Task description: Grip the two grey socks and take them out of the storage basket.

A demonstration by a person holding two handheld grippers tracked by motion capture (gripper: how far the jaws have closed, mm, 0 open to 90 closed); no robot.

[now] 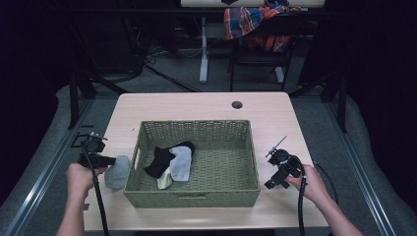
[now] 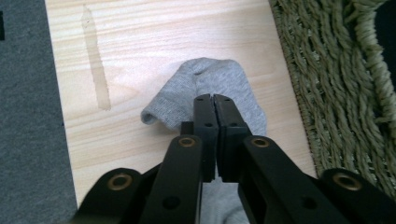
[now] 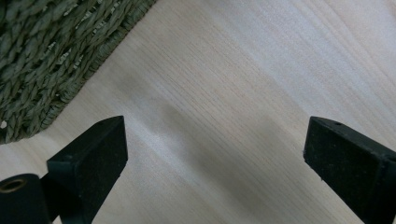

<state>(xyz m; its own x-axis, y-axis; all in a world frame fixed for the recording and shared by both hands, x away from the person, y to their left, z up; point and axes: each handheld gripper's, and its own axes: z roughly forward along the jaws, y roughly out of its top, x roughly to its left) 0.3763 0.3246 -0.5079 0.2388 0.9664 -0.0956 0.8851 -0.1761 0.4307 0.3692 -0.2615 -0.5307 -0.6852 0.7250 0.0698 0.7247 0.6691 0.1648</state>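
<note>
A grey sock (image 1: 117, 172) (image 2: 210, 79) lies on the wooden table (image 1: 196, 105) just left of a woven green basket (image 1: 192, 196) (image 2: 327, 70). My left gripper (image 1: 105, 161) (image 2: 215, 99) is over it with its jaws pressed together, pinching a fold of the fabric. Inside the basket lie a black sock (image 1: 160, 161), another grey sock (image 1: 181, 163) and a cream one (image 1: 164, 179). My right gripper (image 1: 275, 182) (image 3: 215, 154) hovers low over bare table right of the basket (image 3: 46, 46), jaws wide apart with nothing between them.
A round cable hole (image 1: 237, 104) sits near the table's far edge. Beyond the table stands a chair with a plaid cloth (image 1: 251, 19) over it. The table's left edge (image 2: 58, 116) runs close to the grey sock, with grey floor beyond.
</note>
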